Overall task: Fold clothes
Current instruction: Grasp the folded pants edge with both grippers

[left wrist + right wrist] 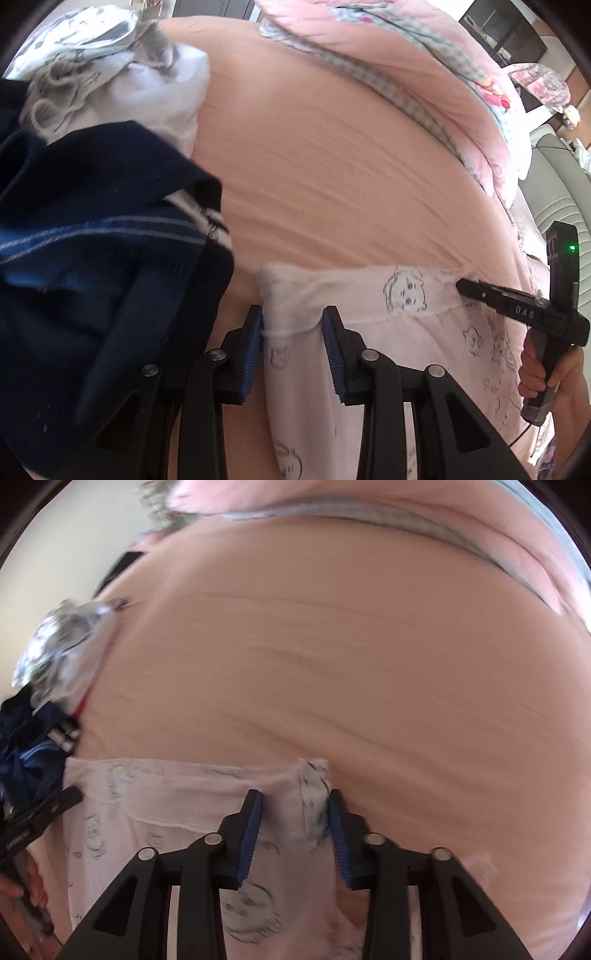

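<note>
Lying across the bed's (332, 166) near edge, the white printed garment (402, 291) passes between both spread grippers: left gripper (293, 325) at one corner, right gripper (295, 812) at the other.

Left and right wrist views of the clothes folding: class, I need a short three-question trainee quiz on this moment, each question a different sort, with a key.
1. True or false: the left gripper and right gripper both have the pale printed garment between their fingers.
2. Multiple choice: the dark navy clothing lies (A) left of the garment, (B) on the quilt, (C) in the right gripper.
3. Fill in: the garment lies on a peach ____.

Key: 1 true; 2 A; 3 bedsheet.
</note>
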Tool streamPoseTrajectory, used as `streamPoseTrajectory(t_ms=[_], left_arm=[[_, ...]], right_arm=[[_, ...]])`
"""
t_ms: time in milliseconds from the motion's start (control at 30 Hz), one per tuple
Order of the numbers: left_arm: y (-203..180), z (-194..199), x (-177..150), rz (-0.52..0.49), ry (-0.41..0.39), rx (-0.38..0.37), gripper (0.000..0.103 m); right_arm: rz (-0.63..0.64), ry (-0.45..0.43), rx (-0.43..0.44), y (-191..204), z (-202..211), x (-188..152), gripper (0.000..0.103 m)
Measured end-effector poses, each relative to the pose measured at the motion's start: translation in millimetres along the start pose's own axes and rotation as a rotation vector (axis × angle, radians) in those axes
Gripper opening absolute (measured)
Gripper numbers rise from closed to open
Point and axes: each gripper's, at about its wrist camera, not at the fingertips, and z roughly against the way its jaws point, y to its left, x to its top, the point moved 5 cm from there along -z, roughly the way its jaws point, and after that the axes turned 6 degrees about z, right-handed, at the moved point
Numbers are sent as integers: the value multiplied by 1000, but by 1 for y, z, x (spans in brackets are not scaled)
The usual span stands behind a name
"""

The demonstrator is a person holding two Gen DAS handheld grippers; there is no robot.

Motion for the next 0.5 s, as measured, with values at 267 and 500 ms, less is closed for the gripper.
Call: streamPoseTrajectory(t_ms=[267, 500], left_arm=[[-41, 26, 7, -113, -50, -104, 5], [-68, 23, 21, -183, -61, -163, 6]], right_arm=[[-21, -146, -54, -4, 48, 0, 5], [-62, -226, -116, -29, 95, 2, 5]])
